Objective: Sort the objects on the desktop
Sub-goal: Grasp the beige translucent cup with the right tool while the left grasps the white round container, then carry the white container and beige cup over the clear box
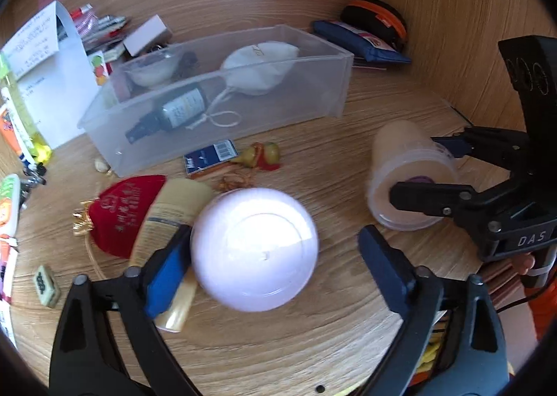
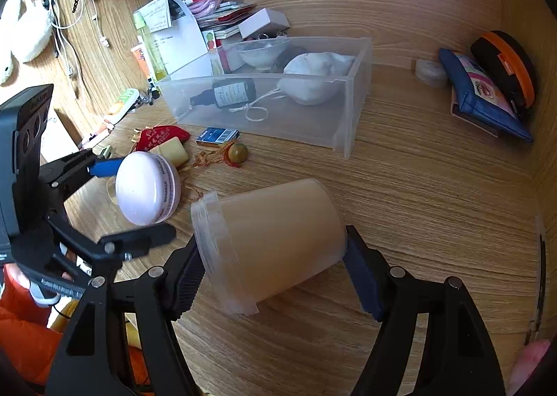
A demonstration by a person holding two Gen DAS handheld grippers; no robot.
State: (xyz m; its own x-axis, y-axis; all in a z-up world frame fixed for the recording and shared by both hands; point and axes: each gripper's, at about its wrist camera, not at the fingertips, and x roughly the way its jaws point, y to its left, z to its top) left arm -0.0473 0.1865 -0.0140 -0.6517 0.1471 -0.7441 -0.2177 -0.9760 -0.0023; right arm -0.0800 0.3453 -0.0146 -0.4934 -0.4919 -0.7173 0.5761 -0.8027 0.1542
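Note:
My left gripper (image 1: 275, 256) stands open around a round lilac lid (image 1: 254, 250); its left pad touches the lid, its right pad is apart from it. The lid also shows in the right wrist view (image 2: 146, 187). My right gripper (image 2: 271, 277) is shut on a tilted frosted plastic jar (image 2: 275, 243), seen in the left wrist view too (image 1: 407, 173). A clear plastic bin (image 1: 343, 81) behind holds a dark dropper bottle (image 1: 174, 114) and a white mask (image 1: 257, 69).
A red pouch (image 1: 125, 211), a cream tube (image 1: 170, 218), a blue card box (image 1: 210, 156), a gourd charm (image 1: 261, 154) and a mahjong tile (image 1: 47, 284) lie on the desk. Papers and packets crowd the back left. A blue pouch (image 2: 480, 93) and black-orange case (image 2: 504, 65) sit at the right wall.

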